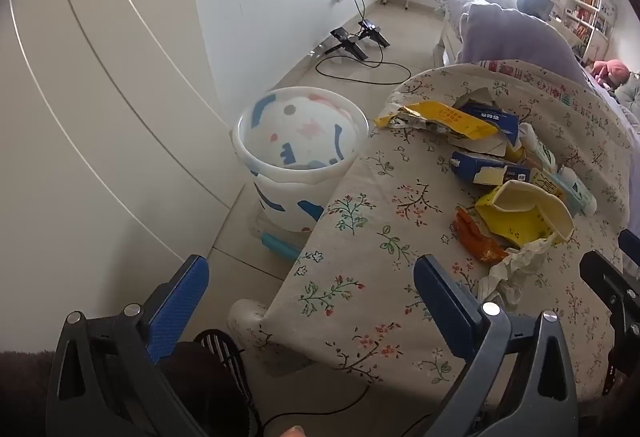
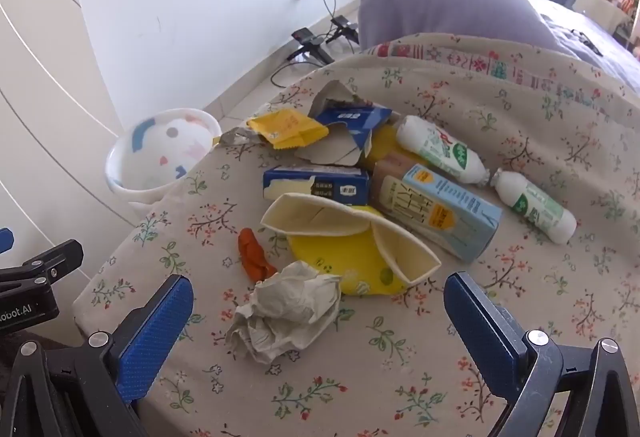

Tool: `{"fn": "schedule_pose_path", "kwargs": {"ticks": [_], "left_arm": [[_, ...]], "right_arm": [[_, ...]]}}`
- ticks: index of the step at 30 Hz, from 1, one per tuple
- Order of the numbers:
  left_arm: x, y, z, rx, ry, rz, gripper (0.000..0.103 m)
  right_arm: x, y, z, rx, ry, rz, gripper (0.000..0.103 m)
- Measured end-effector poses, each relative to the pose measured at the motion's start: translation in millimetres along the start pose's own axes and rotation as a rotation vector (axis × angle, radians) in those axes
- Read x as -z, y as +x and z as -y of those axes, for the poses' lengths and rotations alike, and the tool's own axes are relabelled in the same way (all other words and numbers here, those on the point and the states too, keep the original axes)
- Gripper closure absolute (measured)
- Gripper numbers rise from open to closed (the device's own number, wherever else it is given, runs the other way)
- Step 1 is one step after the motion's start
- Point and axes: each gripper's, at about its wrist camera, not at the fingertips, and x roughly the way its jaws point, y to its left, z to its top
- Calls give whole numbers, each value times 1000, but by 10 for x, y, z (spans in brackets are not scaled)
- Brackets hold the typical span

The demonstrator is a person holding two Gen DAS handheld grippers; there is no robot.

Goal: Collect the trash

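Trash lies piled on a table under a floral cloth (image 2: pixel 360 377). Nearest is a crumpled paper ball (image 2: pixel 288 313), with an orange wrapper (image 2: pixel 254 253) and a flattened yellow carton (image 2: pixel 352 245) behind it. Farther back are a blue box (image 2: pixel 316 185), a light-blue drink carton (image 2: pixel 440 209), two white bottles (image 2: pixel 440 149), a yellow wrapper (image 2: pixel 288 127) and torn blue cardboard (image 2: pixel 352 125). My right gripper (image 2: pixel 320 317) is open, just short of the paper ball. My left gripper (image 1: pixel 312 293) is open and empty over the table's left front corner. A white patterned bin (image 1: pixel 300 157) stands on the floor left of the table.
A white wardrobe (image 1: pixel 100 97) and wall run along the left. Cables and black stands (image 1: pixel 356 37) lie on the floor beyond the bin. A bed with a purple blanket (image 2: pixel 460 5) sits behind the table. A dark shoe (image 1: pixel 224 357) is below the left gripper.
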Motion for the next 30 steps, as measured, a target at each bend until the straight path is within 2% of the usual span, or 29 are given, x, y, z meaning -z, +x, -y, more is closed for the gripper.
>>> {"fn": "schedule_pose_path", "kwargs": {"ticks": [5,9,11,15,30], "left_arm": [[19,-41,7,-1,16,22,0],[0,-43,-6,8,8,8,0],[2,-62,1,7,7,8,0],[-9,-74,-1,11,9,6,0],[-22,-102,62,35,28,5,0]], "right_arm": [[-18,-2,22,21,-2,20,0],[-10,-14,45,32,1,36,0],[-12,97,150,14,26,4,0],[-29,54,137,24,39,-12,0],[-16,20,179,27,64,-18,0]]}}
